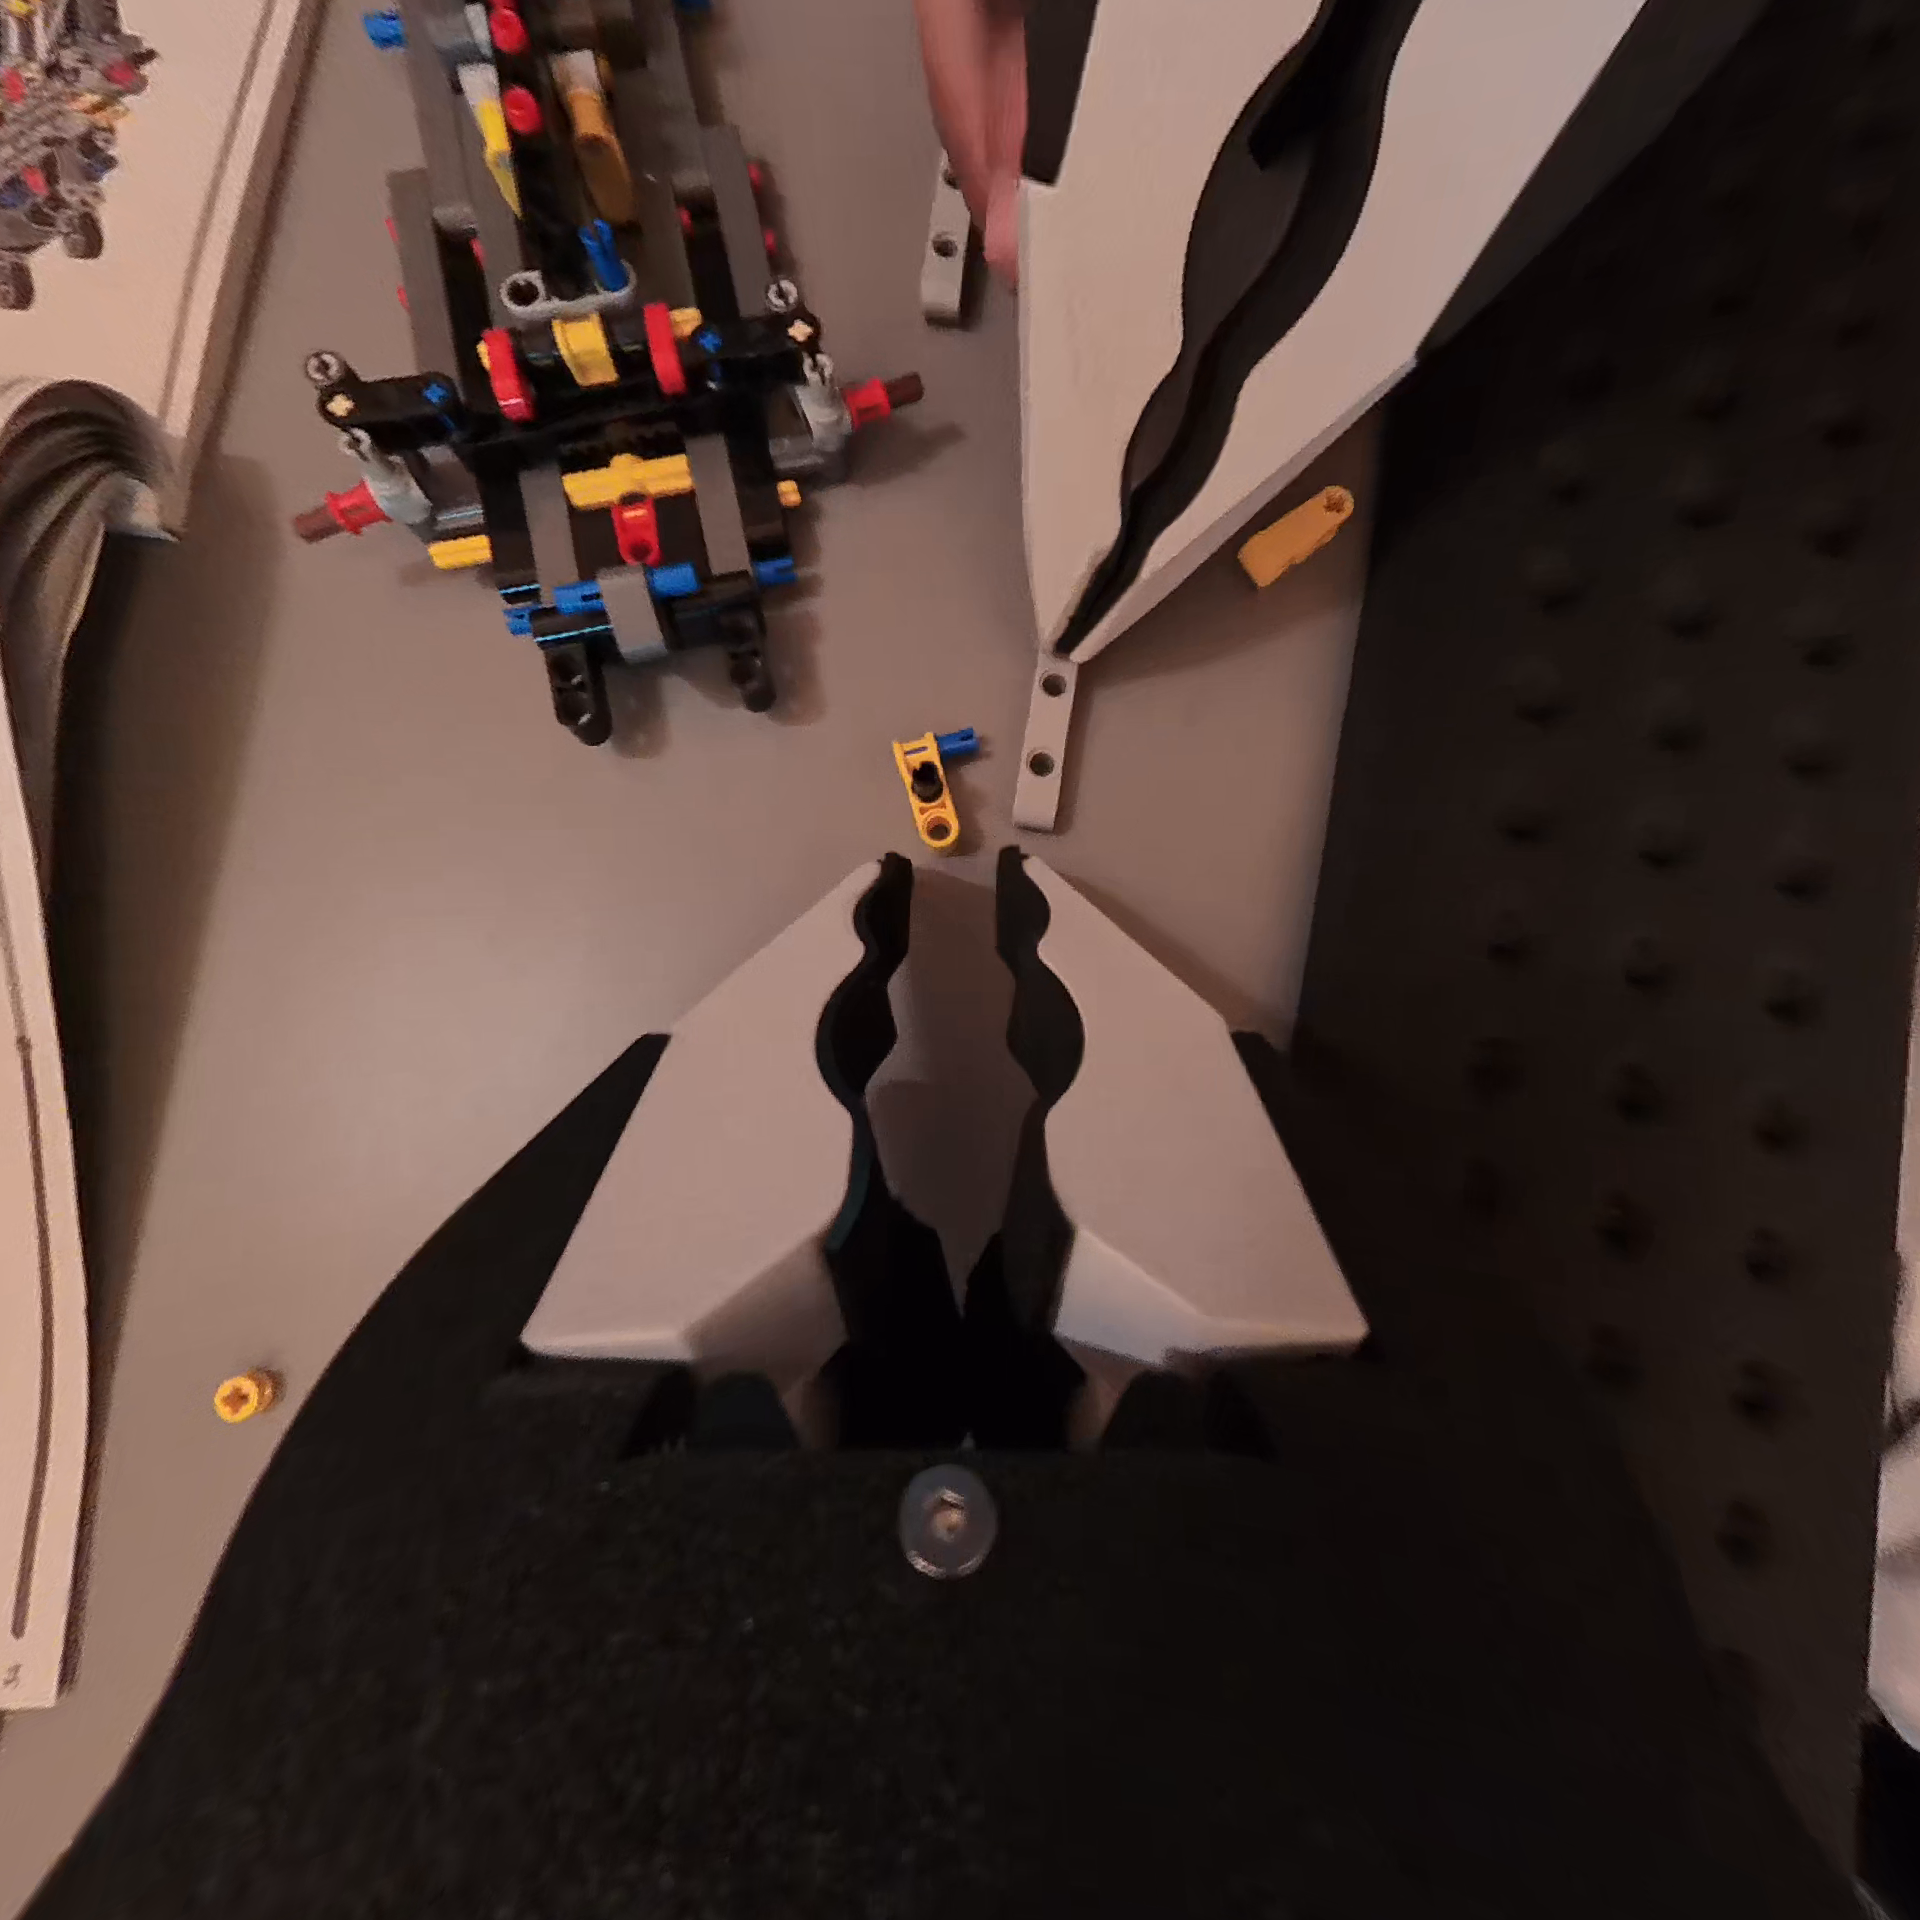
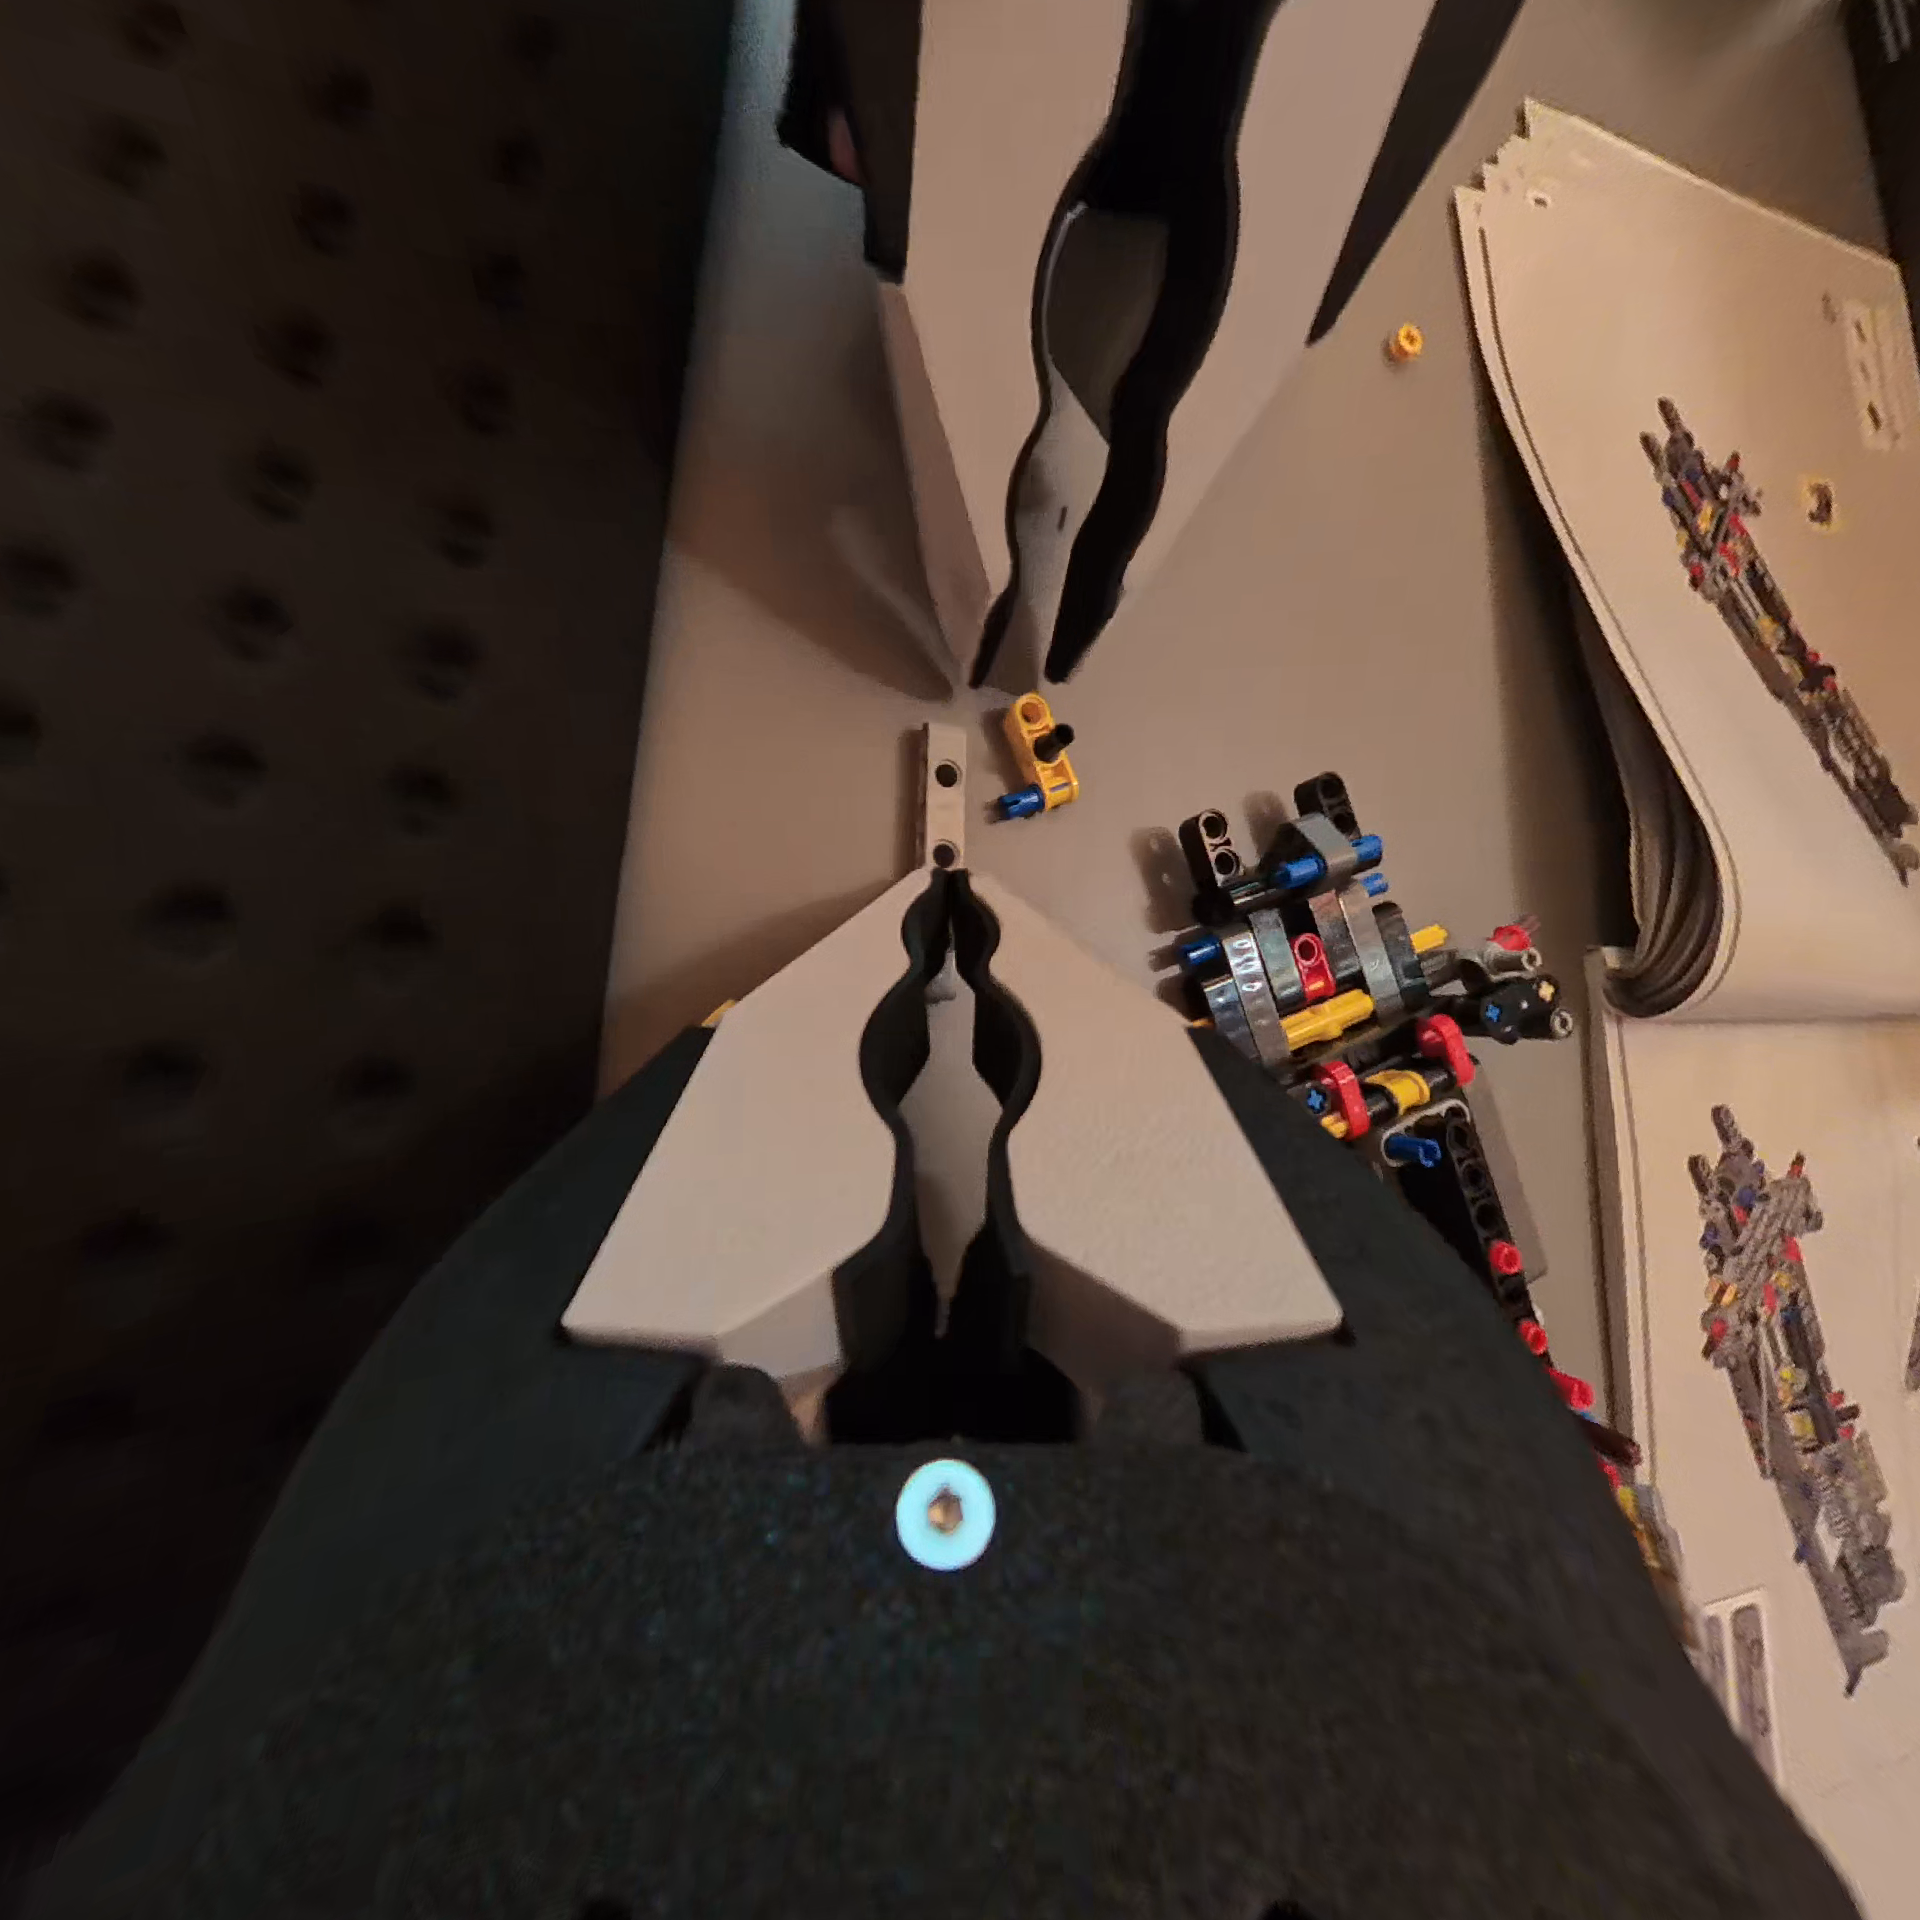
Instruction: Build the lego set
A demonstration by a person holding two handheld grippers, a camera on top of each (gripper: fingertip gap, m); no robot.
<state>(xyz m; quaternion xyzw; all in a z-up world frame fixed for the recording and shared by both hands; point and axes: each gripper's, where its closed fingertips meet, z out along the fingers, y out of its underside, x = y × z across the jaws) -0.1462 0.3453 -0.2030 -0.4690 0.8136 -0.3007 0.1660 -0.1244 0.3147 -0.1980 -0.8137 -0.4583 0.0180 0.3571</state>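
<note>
A partly built Lego chassis (image 1: 603, 416) of black, grey, yellow, red and blue parts lies on the grey table; it also shows in the right wrist view (image 2: 1340, 997). A small yellow piece (image 1: 928, 784) with a black pin and a blue pin lies just beyond my left gripper (image 1: 954, 860), which is open a little and empty. My right gripper (image 2: 948, 883) is shut on one end of a grey beam (image 2: 943, 795) with holes. The beam (image 1: 1047, 748) sits right beside the yellow piece (image 2: 1039, 753). The two grippers face each other, tips close.
A yellow connector (image 1: 1297, 535) lies by the black studded mat (image 1: 1662, 935). A yellow bush (image 1: 246, 1394) lies near the open instruction booklet (image 2: 1714, 520). A second grey beam (image 1: 948, 249) lies far off beside a person's fingers (image 1: 987, 135). My right fingertips sit around 5 centimetres from my left ones. The left tips stand about 15 centimetres off the yellow bush (image 1: 246, 1394). My right wrist view (image 2: 1411, 336) looks at it from another angle.
</note>
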